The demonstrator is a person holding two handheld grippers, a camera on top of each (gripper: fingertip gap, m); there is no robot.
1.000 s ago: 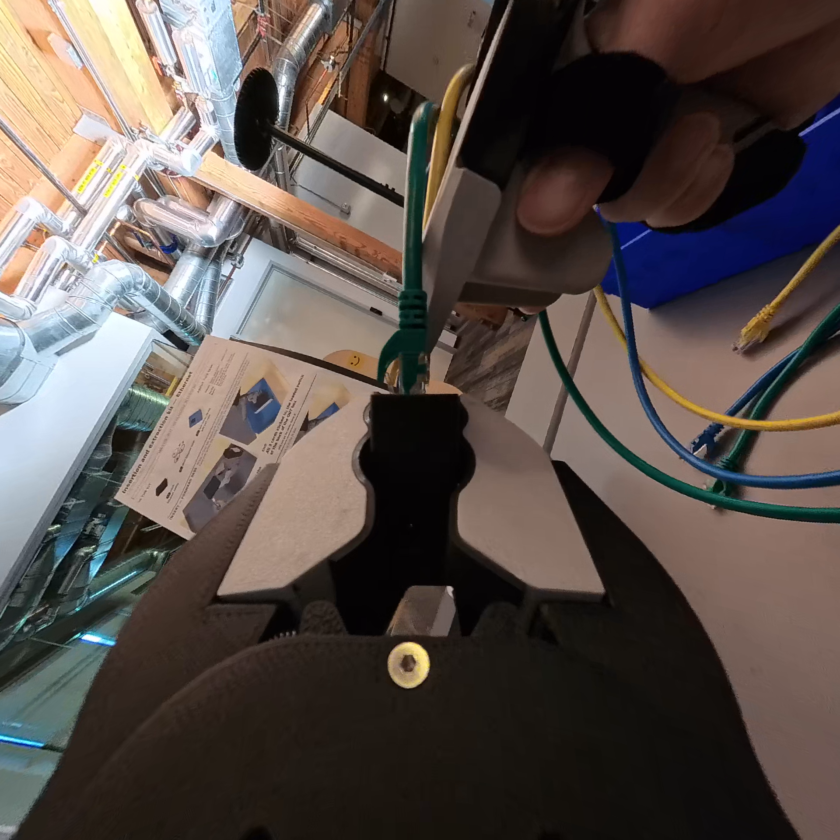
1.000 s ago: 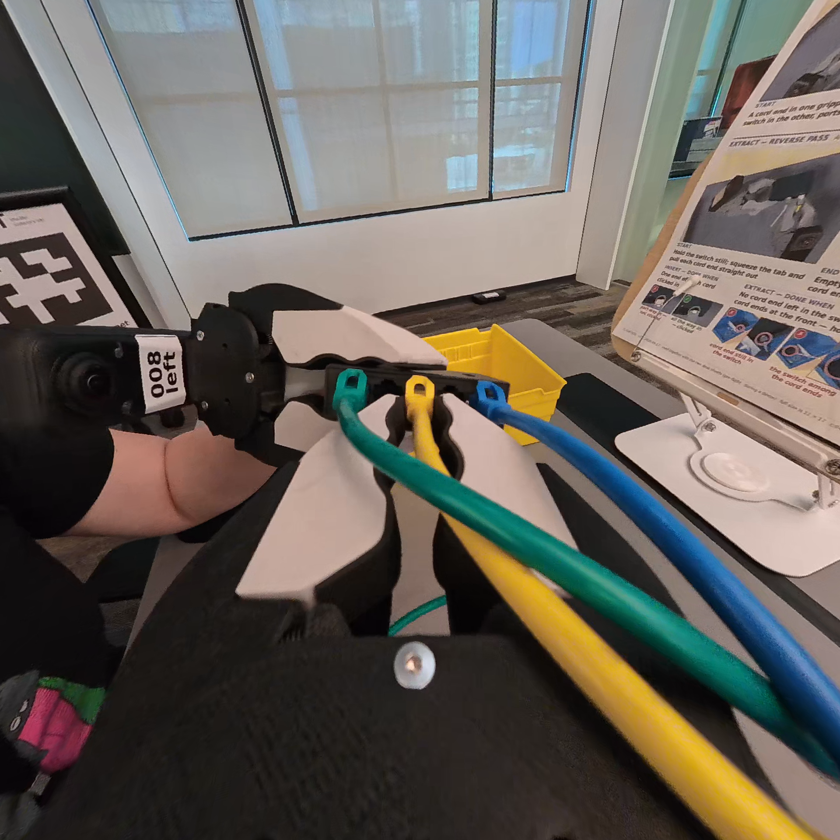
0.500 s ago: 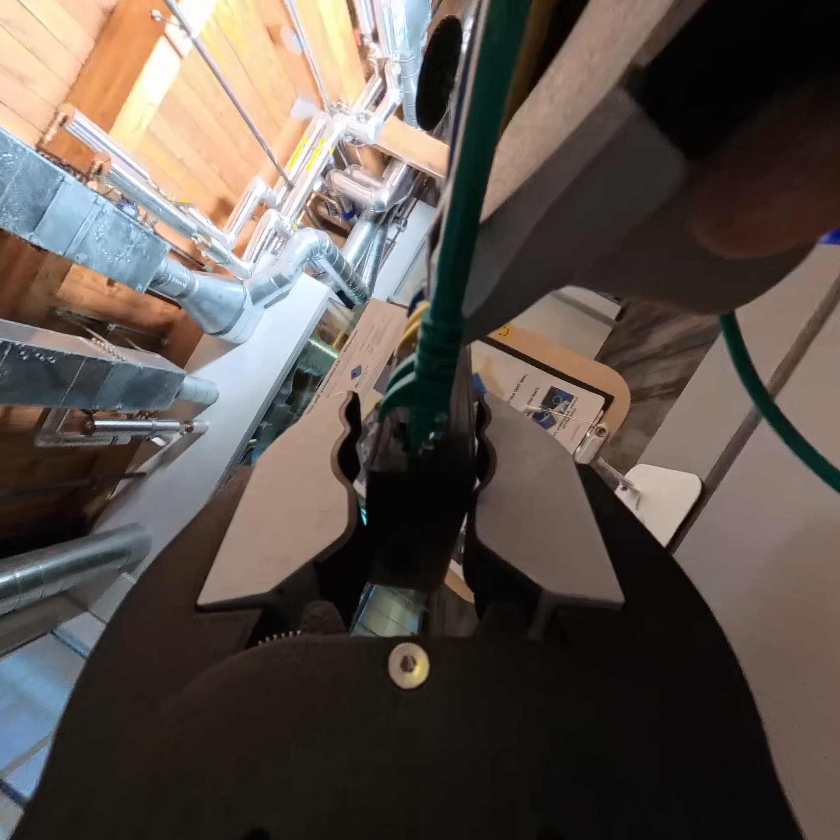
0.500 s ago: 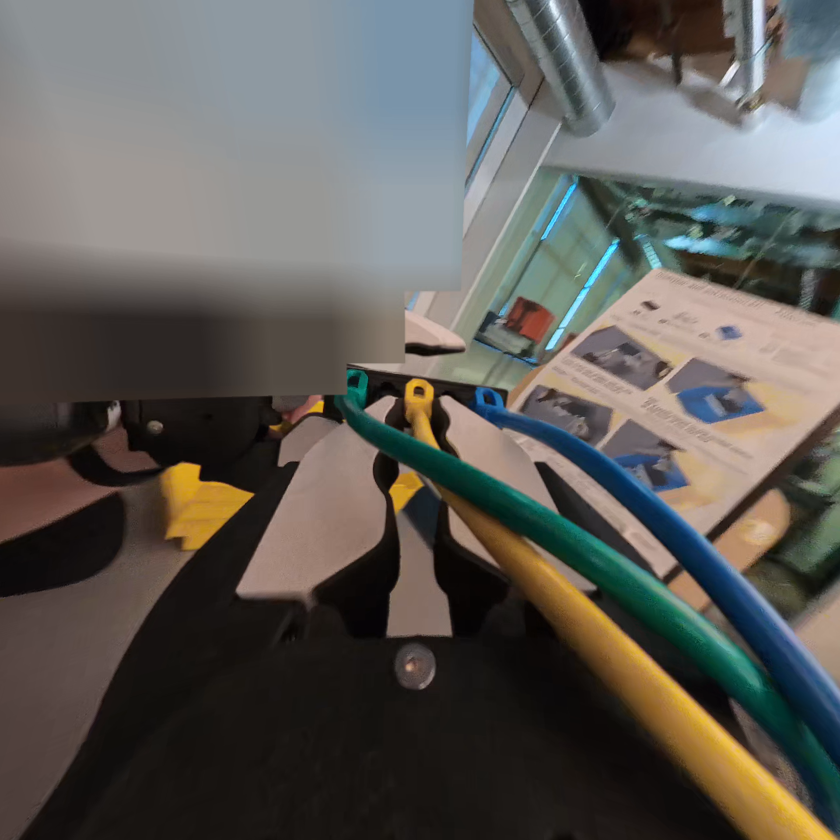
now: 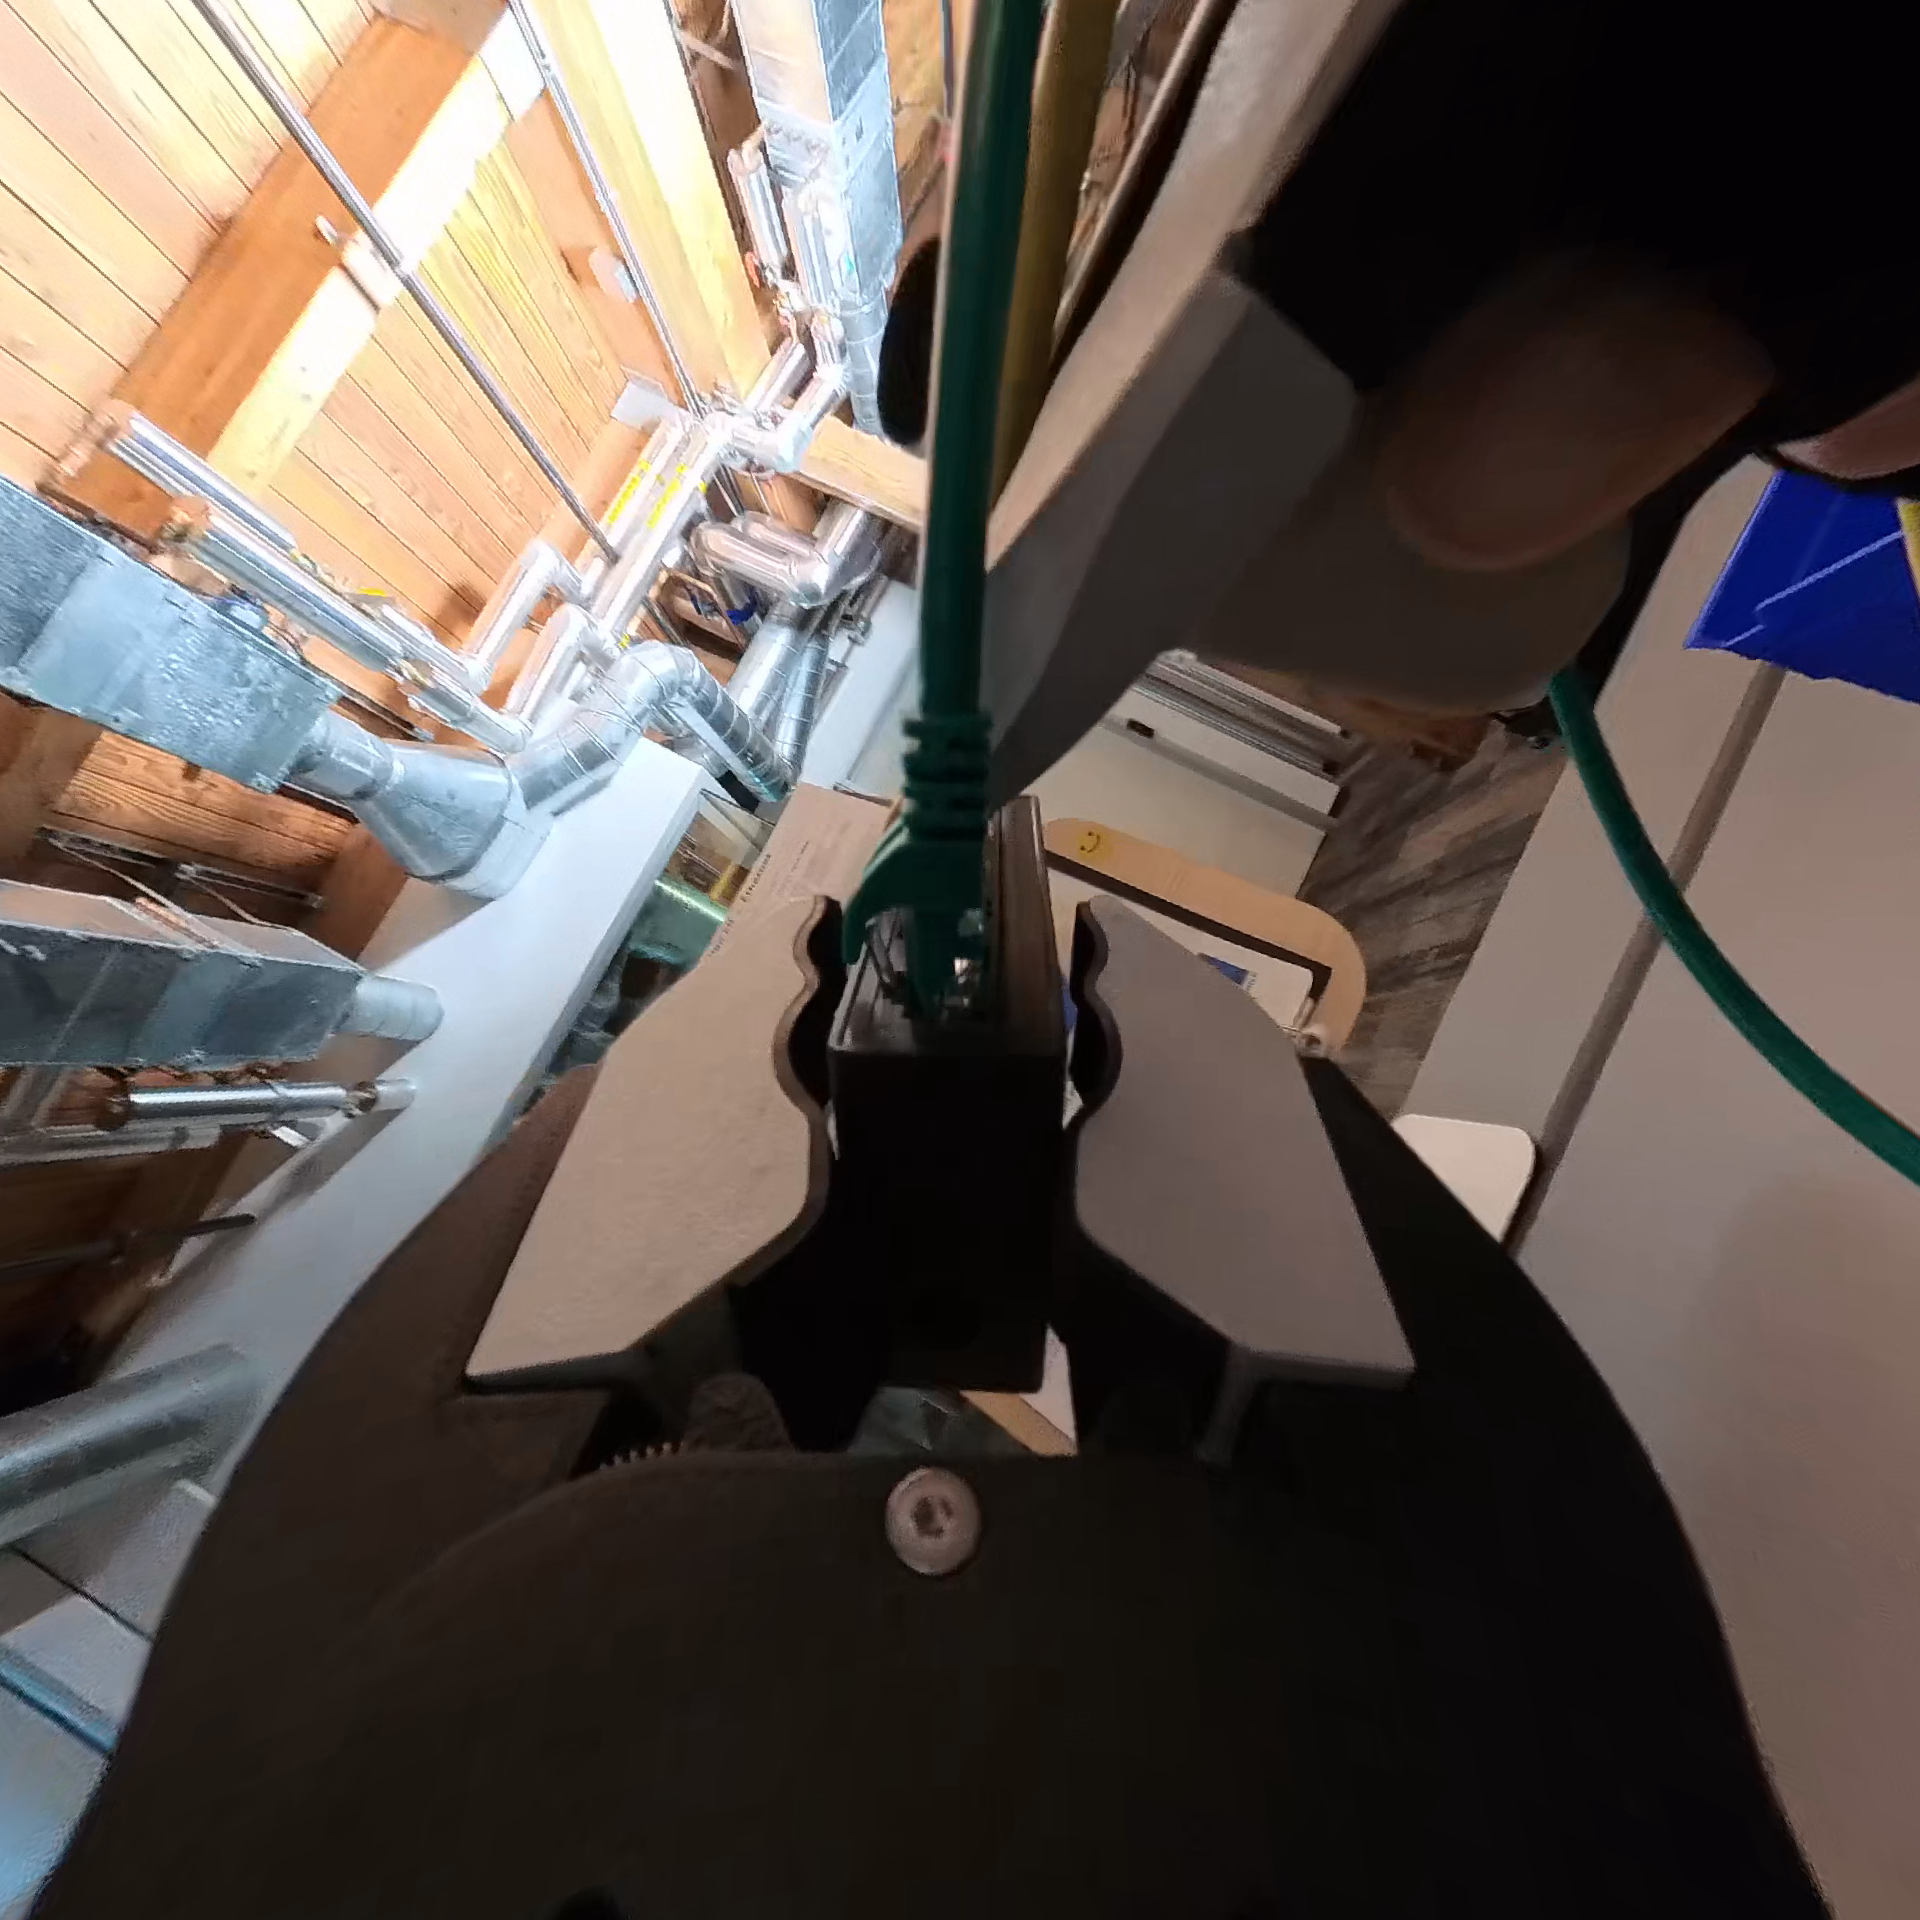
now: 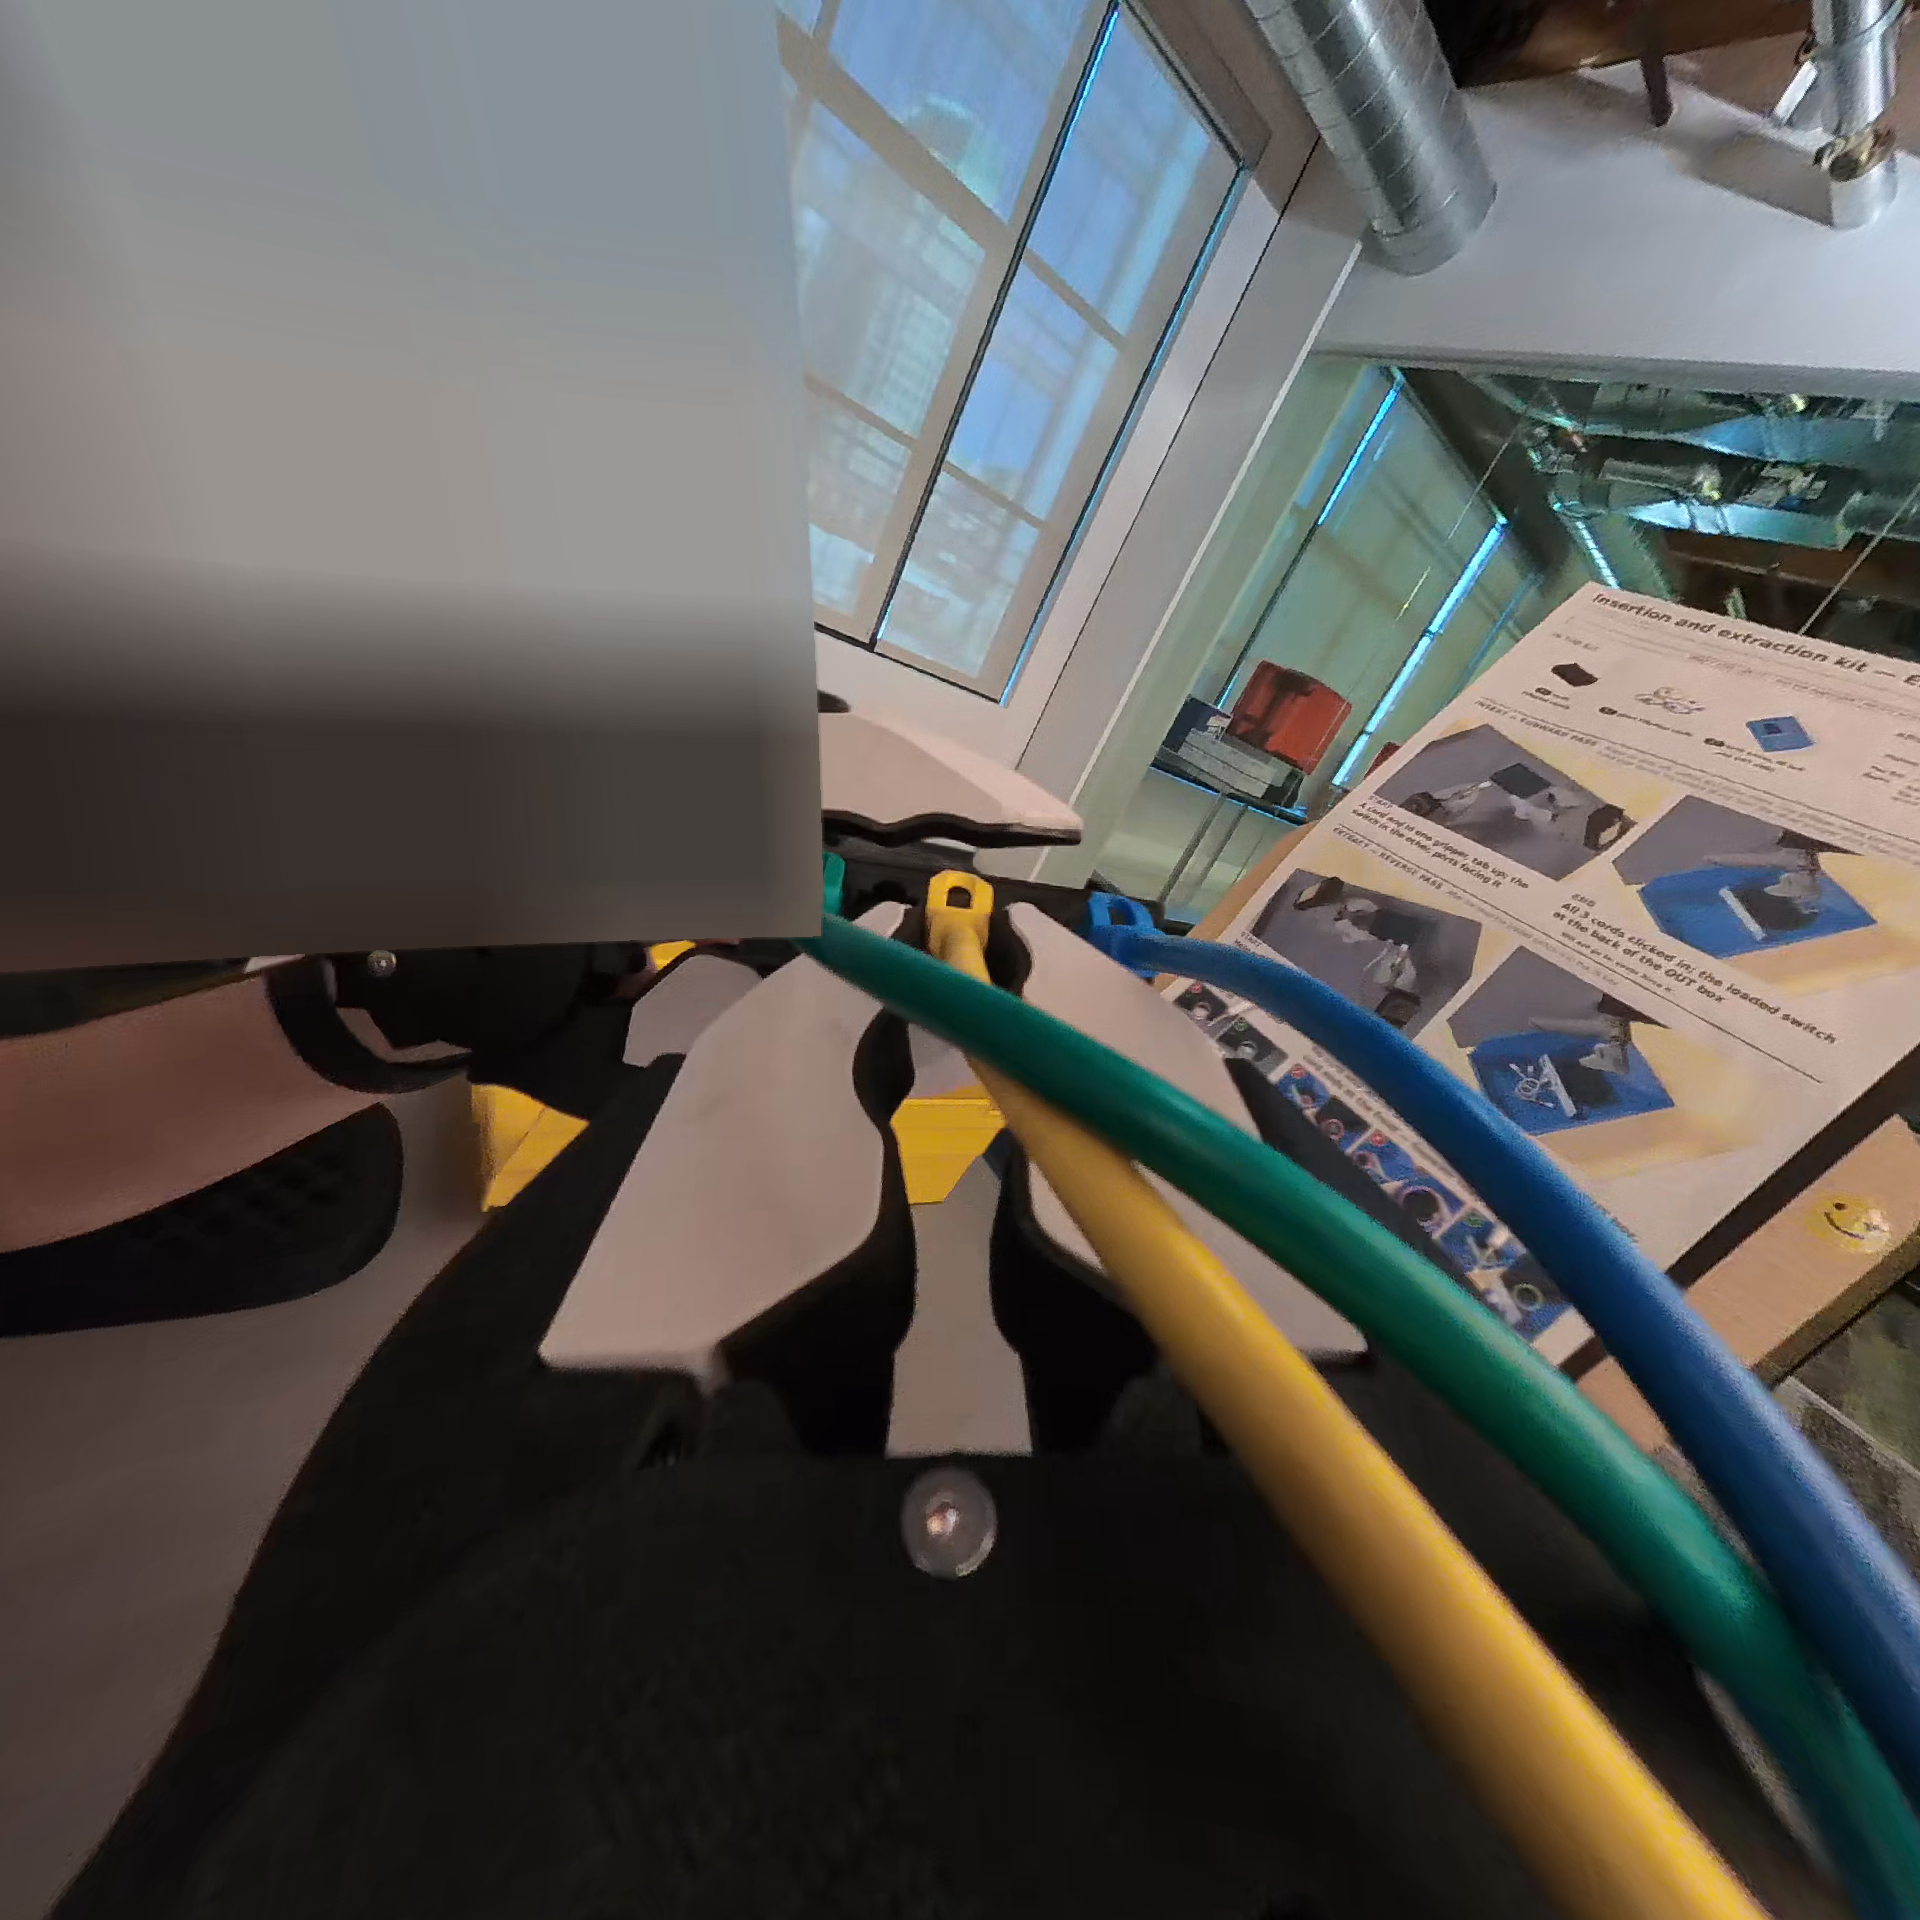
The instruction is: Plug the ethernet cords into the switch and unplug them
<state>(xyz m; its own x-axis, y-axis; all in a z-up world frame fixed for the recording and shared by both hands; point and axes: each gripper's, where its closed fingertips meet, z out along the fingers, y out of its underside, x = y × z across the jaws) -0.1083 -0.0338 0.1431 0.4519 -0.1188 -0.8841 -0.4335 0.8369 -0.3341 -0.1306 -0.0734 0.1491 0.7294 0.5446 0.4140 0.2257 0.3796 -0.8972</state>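
My left gripper [image 5: 951,935] is shut on the black switch [image 5: 945,1122] and holds it up off the table. The green cord [image 5: 961,436] is plugged into the switch from above, with the yellow cord [image 5: 1029,260] behind it. In the right wrist view the green cord [image 6: 1247,1132], yellow cord [image 6: 1247,1309] and blue cord [image 6: 1455,1122] all run to the switch [image 6: 894,883]. My right gripper [image 6: 961,920] is shut on the yellow cord's plug [image 6: 956,899] at the switch. The left gripper's finger [image 6: 935,800] shows above the switch.
An instruction board [image 6: 1558,935] stands to the right on the grey table [image 5: 1714,1299]. A yellow bin [image 6: 935,1143] sits behind my right fingers. A blue bin [image 5: 1849,582] is at the far right. A person's hand [image 5: 1558,436] holds the right gripper. A loose green cord loop [image 5: 1714,987] hangs nearby. One gripper's finger ends stand about 4 cm off the other's.
Both grippers have tilted upward together with the switch, so both views now take in the ceiling. All three cords stay plugged in. Both grips are unchanged.
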